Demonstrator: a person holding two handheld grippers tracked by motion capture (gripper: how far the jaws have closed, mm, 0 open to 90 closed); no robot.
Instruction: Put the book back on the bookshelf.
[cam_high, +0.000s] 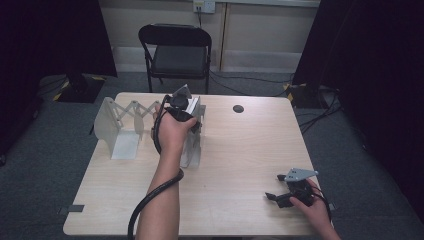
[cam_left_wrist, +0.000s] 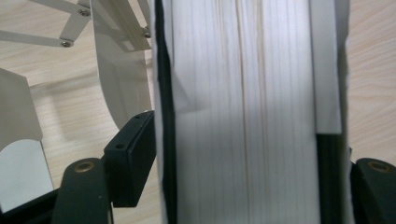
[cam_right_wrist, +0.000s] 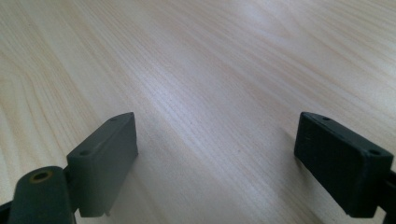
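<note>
Item: white expanding metal rack (cam_high: 122, 127), far-left of desk (cam_high: 240, 165) — work part done.
L gripper (cam_high: 192, 117) at rack's right end; jaws straddle the end plate (cam_left_wrist: 243, 112), not clearly clamped. Scissor links approx. half spread; full stretch/close looks left to do. Rack: thin matte sheet, curved panels, riveted flat struts. R gripper (cam_high: 280, 192) rests near-right on desk, jaws wide apart, empty. Desk: pale wood-grain laminate.

I see my left claw (cam_left_wrist: 243, 186) with a thick book (cam_left_wrist: 243, 107) standing between its jaws, white folding rack (cam_left_wrist: 121, 79) just beside, on the wooden surface (cam_left_wrist: 70, 126).
</note>
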